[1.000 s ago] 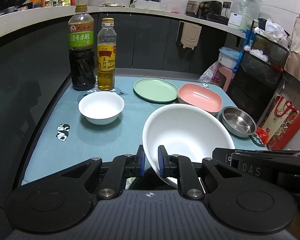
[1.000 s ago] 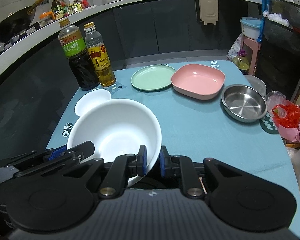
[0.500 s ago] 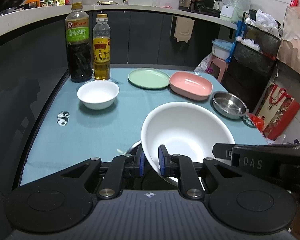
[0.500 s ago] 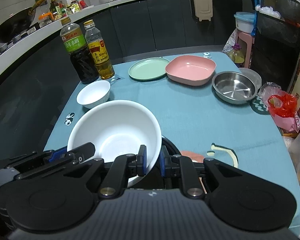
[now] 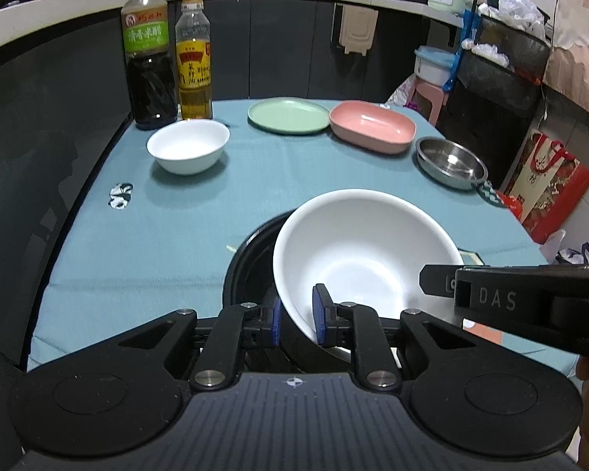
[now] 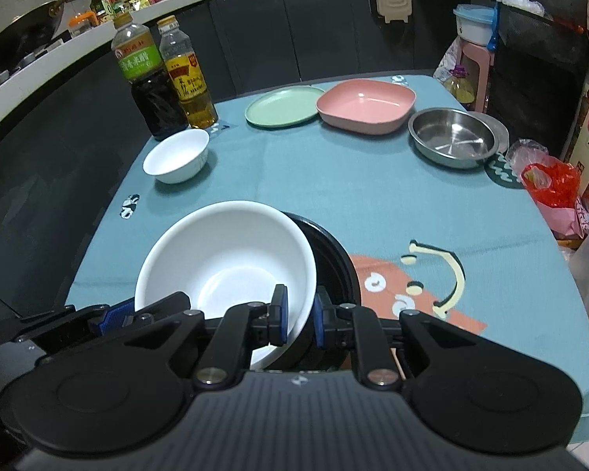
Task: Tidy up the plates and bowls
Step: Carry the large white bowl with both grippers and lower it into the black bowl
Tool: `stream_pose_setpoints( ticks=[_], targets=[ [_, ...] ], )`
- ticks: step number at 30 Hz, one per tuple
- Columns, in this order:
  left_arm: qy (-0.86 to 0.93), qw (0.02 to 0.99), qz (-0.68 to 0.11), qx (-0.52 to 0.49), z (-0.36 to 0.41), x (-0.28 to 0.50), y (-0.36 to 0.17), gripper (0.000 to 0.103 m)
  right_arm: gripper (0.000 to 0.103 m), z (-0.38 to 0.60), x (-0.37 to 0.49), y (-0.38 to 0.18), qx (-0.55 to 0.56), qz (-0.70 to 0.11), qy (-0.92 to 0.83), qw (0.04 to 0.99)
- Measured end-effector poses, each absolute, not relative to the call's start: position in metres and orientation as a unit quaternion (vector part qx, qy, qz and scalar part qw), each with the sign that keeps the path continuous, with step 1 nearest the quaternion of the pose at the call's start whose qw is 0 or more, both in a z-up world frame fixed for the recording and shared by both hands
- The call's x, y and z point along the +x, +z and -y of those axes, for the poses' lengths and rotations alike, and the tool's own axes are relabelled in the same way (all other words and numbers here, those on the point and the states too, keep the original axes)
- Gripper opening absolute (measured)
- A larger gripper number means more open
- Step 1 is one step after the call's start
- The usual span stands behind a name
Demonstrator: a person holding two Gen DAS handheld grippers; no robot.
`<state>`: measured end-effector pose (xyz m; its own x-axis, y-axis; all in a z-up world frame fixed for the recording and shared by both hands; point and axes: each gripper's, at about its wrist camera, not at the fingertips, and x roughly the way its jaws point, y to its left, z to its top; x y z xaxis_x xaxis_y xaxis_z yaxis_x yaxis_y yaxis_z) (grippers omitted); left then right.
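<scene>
Gripping opposite sides of one large white bowl [image 5: 367, 253], both sets of fingers work close to the near edge of the desk [image 5: 255, 180]. The left gripper [image 5: 296, 322] straddles the bowl's left rim; its jaws are opening, and the outer blue pad already stands a little off the wall. To its right, the right gripper [image 6: 298, 320] pinches the bowl's right rim between its blue pads. The bowl tilts inside a black round dish [image 6: 335, 267] directly under the fingers. Beyond the fingers, going left to right — a dark vinegar bottle [image 5: 149, 53], an oil bottle [image 5: 193, 59], and a small white bowl [image 5: 188, 149] just in front of them. Then a green plate [image 5: 288, 115], a pink dish [image 5: 373, 127] touching or nearly touching it, and a steel bowl [image 5: 451, 161] far right.
</scene>
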<state>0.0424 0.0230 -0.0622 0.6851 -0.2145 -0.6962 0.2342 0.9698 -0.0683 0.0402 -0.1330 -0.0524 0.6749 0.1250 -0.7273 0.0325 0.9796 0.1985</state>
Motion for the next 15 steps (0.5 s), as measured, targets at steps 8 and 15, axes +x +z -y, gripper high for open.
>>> stream_pose_setpoints(
  ticks=[8, 15],
  targets=[
    [-0.124, 0.912, -0.390, 0.017, -0.022, 0.045, -0.070, 0.016, 0.012, 0.133, 0.042, -0.057, 0.099, -0.409, 0.022, 0.907],
    [-0.121, 0.907, -0.403, 0.019, -0.021, 0.047, -0.076, 0.017, 0.012, 0.133, 0.048, -0.064, 0.099, -0.419, 0.023, 0.902]
  ],
)
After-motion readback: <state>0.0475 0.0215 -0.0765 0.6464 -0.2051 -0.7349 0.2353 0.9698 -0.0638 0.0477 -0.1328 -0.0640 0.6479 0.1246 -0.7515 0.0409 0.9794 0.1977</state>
